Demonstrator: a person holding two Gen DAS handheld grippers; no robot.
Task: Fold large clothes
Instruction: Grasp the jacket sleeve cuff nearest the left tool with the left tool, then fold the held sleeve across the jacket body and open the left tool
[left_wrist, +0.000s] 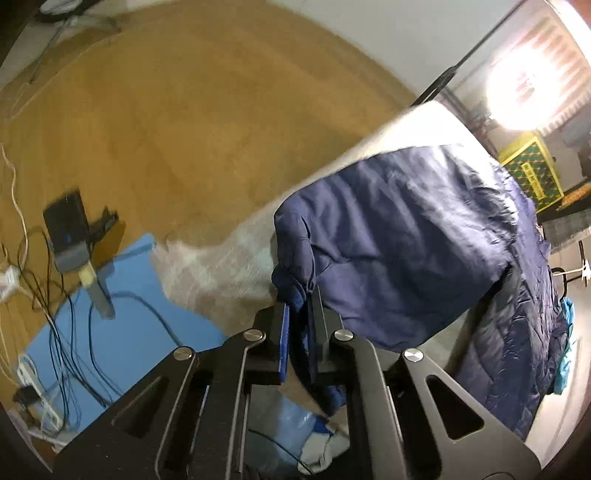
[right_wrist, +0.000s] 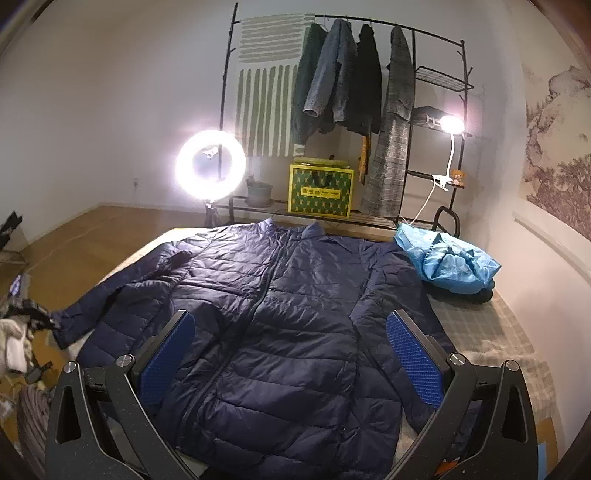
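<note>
The quilted jacket (right_wrist: 280, 314) is dark navy, lying on a bed (right_wrist: 491, 332) covered in pale grey-and-white check. A light blue garment (right_wrist: 447, 262) sits at the bed's far right corner. Both tongs carry bright blue textured pads (right_wrist: 413, 354) on black frames. The floor (left_wrist: 192, 122) is honey-brown wood; a box (right_wrist: 320, 192) is yellow with green pattern.

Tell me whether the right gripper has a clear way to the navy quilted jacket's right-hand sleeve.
Probably yes: the right gripper is open above the navy quilted jacket, and nothing covers that sleeve; the crumpled light-blue garment lies farther back.
</note>
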